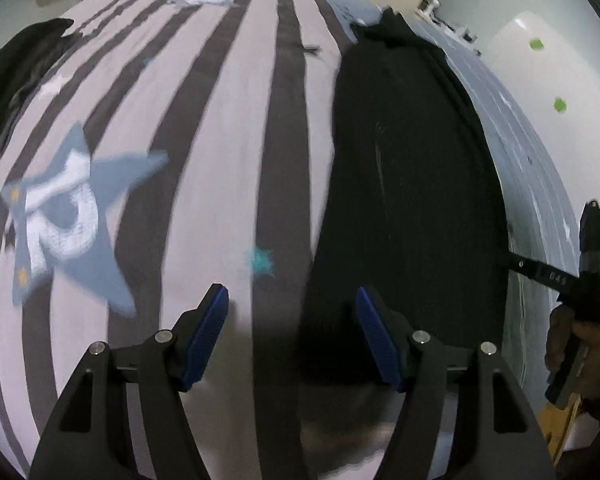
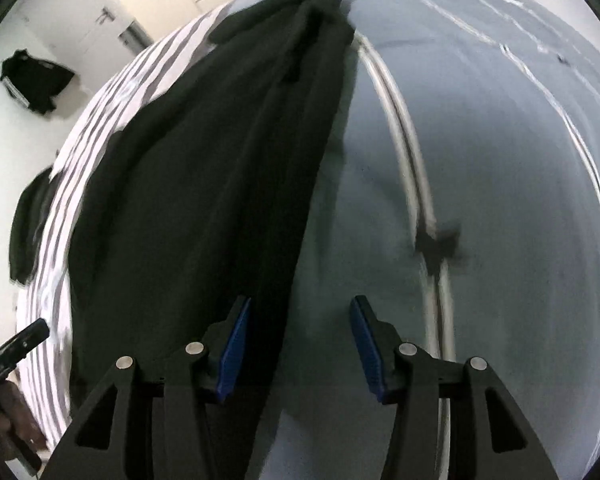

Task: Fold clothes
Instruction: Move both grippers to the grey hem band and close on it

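Both jaws standing apart and gripping nothing, the left gripper [image 1: 292, 304] and right gripper [image 2: 300, 312] are hovering over a long black garment [image 1: 404, 184] that is lying stretched along the striped bedcover [image 1: 228, 120] beside its grey-blue half [image 2: 480, 140].

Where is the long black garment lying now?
The black garment lies stretched along the bed, on the right in the left wrist view, between the striped cover and the plain blue-grey cover.
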Demonstrator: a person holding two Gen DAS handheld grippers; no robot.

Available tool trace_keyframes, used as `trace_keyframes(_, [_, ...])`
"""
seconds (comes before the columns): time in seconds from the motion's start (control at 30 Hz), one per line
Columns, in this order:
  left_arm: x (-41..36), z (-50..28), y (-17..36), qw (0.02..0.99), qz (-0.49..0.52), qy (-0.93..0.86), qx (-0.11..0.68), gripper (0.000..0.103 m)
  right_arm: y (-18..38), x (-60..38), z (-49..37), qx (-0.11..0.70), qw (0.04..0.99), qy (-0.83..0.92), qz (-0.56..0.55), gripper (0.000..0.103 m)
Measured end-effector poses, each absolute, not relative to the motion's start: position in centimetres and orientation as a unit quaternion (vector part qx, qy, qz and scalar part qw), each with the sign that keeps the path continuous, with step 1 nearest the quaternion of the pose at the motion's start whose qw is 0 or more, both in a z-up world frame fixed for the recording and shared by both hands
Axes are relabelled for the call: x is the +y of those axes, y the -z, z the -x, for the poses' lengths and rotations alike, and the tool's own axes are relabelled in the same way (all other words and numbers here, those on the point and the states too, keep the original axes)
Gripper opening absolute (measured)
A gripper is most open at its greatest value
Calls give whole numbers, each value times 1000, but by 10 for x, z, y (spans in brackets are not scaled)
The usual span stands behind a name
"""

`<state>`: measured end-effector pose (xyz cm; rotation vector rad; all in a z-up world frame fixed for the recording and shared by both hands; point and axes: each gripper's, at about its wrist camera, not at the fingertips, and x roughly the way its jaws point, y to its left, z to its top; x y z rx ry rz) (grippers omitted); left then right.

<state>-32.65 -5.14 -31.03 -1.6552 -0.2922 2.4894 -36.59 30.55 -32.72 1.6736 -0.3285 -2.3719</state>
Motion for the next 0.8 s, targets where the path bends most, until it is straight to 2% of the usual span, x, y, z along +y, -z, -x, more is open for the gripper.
trace_keyframes(0.27, [-32, 290, 343, 110, 546, -828, -68, 63, 329, 290, 288, -114, 127, 803, -570, 47])
trace_keyframes(0.3, [-31, 287, 343, 123, 539, -831, -67, 42, 331, 288, 280, -117, 125, 803, -570, 47])
trace_keyframes(0.33, [-30, 285, 342, 137, 534, -832, -67, 27, 333, 286, 273, -121, 123, 804, -570, 47])
trace_keyframes(0.37, [-28, 283, 342, 145, 531, -833, -63, 19, 336, 283, 263, -124, 118, 803, -570, 47])
trace_keyframes(0.5, [-34, 282, 336, 162, 517, -838, -64, 7, 340, 275, 235, -141, 107, 809, -560, 51])
trace_keyframes(0.57, [-45, 282, 326, 166, 501, -846, -73, 7, 341, 272, 228, -152, 98, 813, -554, 56])
trace_keyframes(0.67, [-57, 278, 318, 167, 483, -856, -79, 7, 340, 266, 218, -172, 96, 814, -546, 57])
trace_keyframes(0.77, [-55, 276, 331, 170, 493, -850, -74, 7, 341, 254, 211, -185, 108, 813, -541, 57])
trace_keyframes(0.8, [-52, 276, 336, 172, 499, -847, -71, 11, 342, 248, 209, -180, 112, 814, -541, 57])
